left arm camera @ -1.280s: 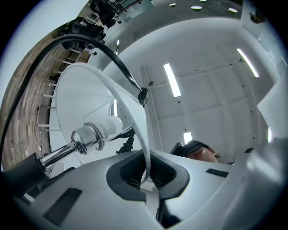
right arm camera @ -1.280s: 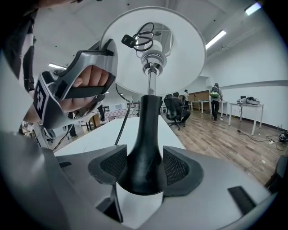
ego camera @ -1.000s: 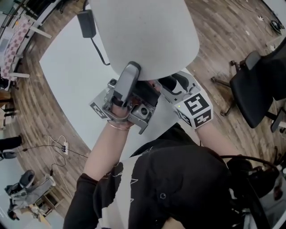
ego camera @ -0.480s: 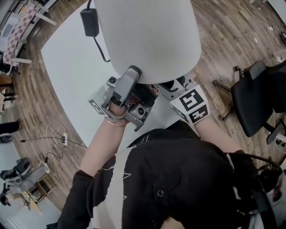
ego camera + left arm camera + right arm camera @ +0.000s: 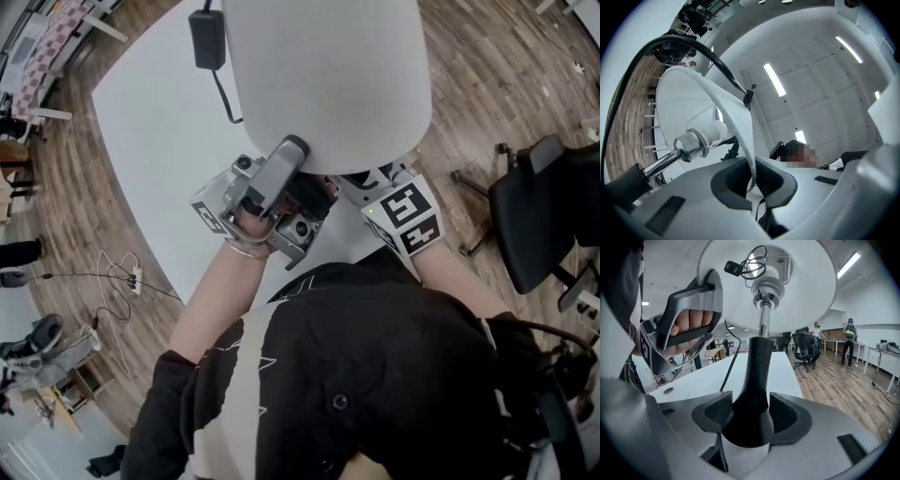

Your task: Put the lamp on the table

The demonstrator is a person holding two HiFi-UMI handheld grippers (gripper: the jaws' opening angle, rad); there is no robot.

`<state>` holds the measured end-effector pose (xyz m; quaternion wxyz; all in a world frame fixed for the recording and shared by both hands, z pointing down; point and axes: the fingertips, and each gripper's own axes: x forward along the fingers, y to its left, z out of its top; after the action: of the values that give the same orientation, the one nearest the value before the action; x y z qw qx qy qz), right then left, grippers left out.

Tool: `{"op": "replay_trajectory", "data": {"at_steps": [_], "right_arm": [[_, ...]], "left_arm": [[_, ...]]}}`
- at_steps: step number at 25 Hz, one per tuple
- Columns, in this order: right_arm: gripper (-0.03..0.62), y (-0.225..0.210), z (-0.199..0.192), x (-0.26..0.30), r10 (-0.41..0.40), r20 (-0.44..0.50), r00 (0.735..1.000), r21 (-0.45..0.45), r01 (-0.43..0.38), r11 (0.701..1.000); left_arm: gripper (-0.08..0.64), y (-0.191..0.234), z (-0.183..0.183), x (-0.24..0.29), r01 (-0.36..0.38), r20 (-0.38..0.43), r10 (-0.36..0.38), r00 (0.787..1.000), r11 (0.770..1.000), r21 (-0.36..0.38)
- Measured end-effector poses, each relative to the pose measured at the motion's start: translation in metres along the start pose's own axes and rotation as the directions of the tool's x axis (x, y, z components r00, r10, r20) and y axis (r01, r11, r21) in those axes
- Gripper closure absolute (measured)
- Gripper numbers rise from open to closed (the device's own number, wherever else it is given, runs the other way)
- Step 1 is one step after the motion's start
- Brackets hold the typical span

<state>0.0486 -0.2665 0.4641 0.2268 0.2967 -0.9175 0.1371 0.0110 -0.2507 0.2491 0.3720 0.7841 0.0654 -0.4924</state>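
The lamp's big white shade [image 5: 328, 75] fills the top of the head view, above the white table [image 5: 150, 159]. My left gripper [image 5: 272, 202] sits under the shade's near edge. In the left gripper view it [image 5: 752, 180] is shut on the shade's thin rim [image 5: 740, 122], with the bulb socket [image 5: 701, 138] and chrome stem inside the shade. My right gripper [image 5: 403, 216] shows its marker cube beside it. Seen from the right gripper view, that gripper [image 5: 750, 416] is shut on the lamp's black stem [image 5: 757, 366], below the shade [image 5: 801, 291]. The lamp's foot is hidden.
A black power adapter [image 5: 206, 37] and its cord lie on the table by the shade. A black office chair [image 5: 548, 216] stands on the wooden floor at the right. Cables [image 5: 122, 286] lie on the floor at the left. People and chairs [image 5: 811, 341] stand far off.
Both grips hold as before. The lamp, the grippers and the table have slid slightly to the right in the head view, with little movement between them.
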Motion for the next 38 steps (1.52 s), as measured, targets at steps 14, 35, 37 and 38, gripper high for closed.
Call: {"op": "replay_trajectory", "data": {"at_steps": [14,35,37,38], "right_arm": [[0.336,-0.002,-0.017,-0.011,-0.013,-0.006,1.000,0.001,0.013,1.000],[0.336,-0.001,-0.025,-0.011,-0.015,-0.023,1.000,0.026,0.016,1.000],[0.336,0.000,-0.026,-0.012,-0.015,-0.028,0.999,0.025,0.016,1.000],[0.336,0.000,-0.026,-0.013,-0.015,-0.031,0.999,0.026,0.016,1.000]], "left_arm": [[0.548,0.000,-0.017,-0.007,-0.028,0.012,0.028,1.000,0.999,0.026],[0.549,-0.005,-0.018,-0.016,-0.093,0.013,0.092,0.996,0.986,0.140],[0.549,-0.004,-0.018,-0.016,-0.095,0.009,0.094,0.995,0.985,0.147],[0.549,-0.004,-0.018,-0.017,-0.094,0.009,0.094,0.996,0.984,0.151]]}}
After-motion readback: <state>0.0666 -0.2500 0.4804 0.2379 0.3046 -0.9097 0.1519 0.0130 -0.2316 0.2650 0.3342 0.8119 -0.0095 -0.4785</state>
